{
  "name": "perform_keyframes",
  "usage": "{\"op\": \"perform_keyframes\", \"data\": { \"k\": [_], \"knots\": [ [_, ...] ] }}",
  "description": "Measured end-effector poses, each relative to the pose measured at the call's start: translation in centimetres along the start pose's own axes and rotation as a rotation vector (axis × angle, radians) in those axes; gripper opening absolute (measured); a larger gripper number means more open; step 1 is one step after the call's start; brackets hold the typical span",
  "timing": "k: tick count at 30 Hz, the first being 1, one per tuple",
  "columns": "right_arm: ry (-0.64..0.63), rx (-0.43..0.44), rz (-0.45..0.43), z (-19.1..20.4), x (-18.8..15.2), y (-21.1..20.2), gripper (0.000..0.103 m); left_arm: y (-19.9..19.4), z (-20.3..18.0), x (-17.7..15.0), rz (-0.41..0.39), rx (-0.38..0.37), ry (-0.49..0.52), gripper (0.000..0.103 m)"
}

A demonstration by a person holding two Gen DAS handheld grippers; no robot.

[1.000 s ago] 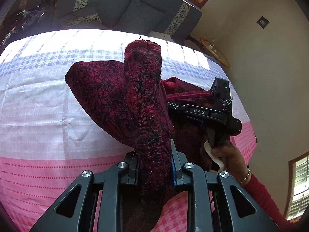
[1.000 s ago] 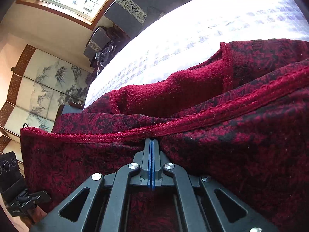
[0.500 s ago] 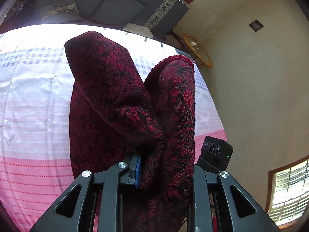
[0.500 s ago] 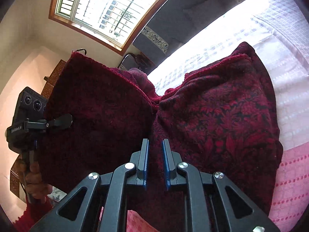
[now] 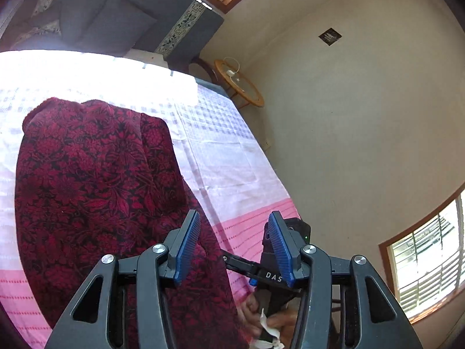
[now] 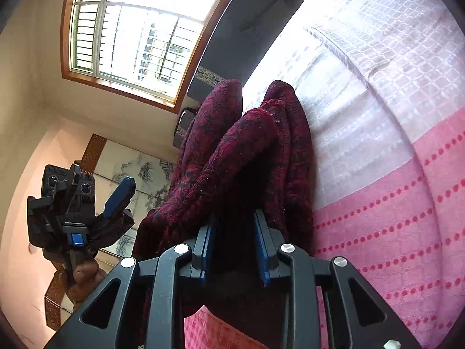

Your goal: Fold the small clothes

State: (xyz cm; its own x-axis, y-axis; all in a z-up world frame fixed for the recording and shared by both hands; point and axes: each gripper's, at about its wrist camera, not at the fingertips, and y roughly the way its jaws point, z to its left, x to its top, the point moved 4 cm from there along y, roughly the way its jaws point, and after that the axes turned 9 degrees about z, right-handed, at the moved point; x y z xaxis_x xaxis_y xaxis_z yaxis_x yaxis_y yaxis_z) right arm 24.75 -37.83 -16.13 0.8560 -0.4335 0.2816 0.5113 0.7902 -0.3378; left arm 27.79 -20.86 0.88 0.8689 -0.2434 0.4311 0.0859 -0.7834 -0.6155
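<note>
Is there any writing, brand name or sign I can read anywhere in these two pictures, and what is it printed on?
"DAS": white letters on the black arm of the right tool, seen from the left wrist view.
Dark square sign on the wall: too small to read.
Left tool, seen from the right wrist view: no legible marking.
Red patterned cloth and pink bedspread: no writing.
</note>
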Motion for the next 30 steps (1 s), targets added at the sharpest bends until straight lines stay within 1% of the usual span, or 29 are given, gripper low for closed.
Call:
{"op": "perform_keyframes", "data": {
  "k": [2,3,4,7,9,10,12,14,15,17,18,19,20,21,23,25,27,29,30],
  "knots": [
    [0.016,0.028,-0.007,-0.3,0.0,-0.8,0.039,-2.1,0.4,-1.5,-0.077,0.074,0.056,0.070],
    [0.023,0.040,-0.013,-0.4,0.1,-1.1,0.041,-2.9,0.9,-2.4,-0.103,0.098,0.074,0.071],
    [0.032,0.046,-0.022,-0.5,0.3,-1.5,0.044,-3.4,1.5,-3.4,-0.112,0.108,0.086,0.071],
    [0.043,0.029,-0.076,-0.5,0.9,-3.3,0.045,-3.3,4.2,-6.2,-0.089,0.088,0.080,0.071],
    [0.017,-0.004,-0.125,0.8,1.2,-4.6,0.045,-2.4,5.2,-8.1,-0.063,0.078,0.079,0.071],
    [-0.009,-0.022,-0.126,1.9,1.1,-4.9,0.045,-1.6,5.1,-8.9,-0.050,0.074,0.087,0.071],
    [-0.050,-0.025,-0.074,3.7,1.3,-4.5,0.045,-0.2,4.8,-10.4,-0.039,0.063,0.105,0.071],
    [-0.080,-0.060,0.006,5.0,1.3,-2.7,0.046,1.5,4.4,-11.7,-0.017,0.037,0.113,0.071],
    [-0.096,-0.104,0.044,5.4,1.3,-1.5,0.047,2.3,4.3,-12.3,0.001,0.037,0.114,0.071],
    [-0.097,-0.237,0.103,5.0,0.9,1.1,0.048,3.5,4.1,-12.9,0.021,0.033,0.125,0.071],
    [-0.103,-0.261,0.126,4.9,0.9,2.2,0.048,3.7,4.0,-13.1,0.013,0.043,0.133,0.071],
    [-0.113,-0.276,0.143,4.8,1.0,2.8,0.044,3.7,3.8,-13.2,0.001,0.049,0.140,0.071],
    [-0.131,-0.309,0.150,4.8,1.0,3.6,0.025,3.4,3.7,-13.2,-0.006,0.045,0.141,0.071],
    [-0.152,-0.339,0.145,5.0,1.0,3.8,0.019,3.0,3.6,-13.3,-0.013,0.031,0.137,0.071],
    [-0.196,-0.335,0.084,6.2,1.0,2.6,0.016,1.2,3.5,-13.2,-0.064,0.006,0.135,0.071],
    [-0.250,-0.348,0.030,7.2,0.7,0.9,0.016,-0.7,4.1,-13.2,-0.139,0.018,0.143,0.073],
    [-0.272,-0.344,0.006,7.4,0.0,-0.6,0.016,-1.9,5.4,-13.0,-0.191,0.034,0.128,0.075],
    [-0.265,-0.360,0.006,6.5,-0.5,-1.1,0.016,-1.9,7.4,-13.3,-0.181,0.075,0.104,0.075],
    [-0.253,-0.366,0.011,5.8,-0.7,-1.2,0.016,-1.4,8.3,-13.4,-0.167,0.078,0.086,0.075]
  ]
}}
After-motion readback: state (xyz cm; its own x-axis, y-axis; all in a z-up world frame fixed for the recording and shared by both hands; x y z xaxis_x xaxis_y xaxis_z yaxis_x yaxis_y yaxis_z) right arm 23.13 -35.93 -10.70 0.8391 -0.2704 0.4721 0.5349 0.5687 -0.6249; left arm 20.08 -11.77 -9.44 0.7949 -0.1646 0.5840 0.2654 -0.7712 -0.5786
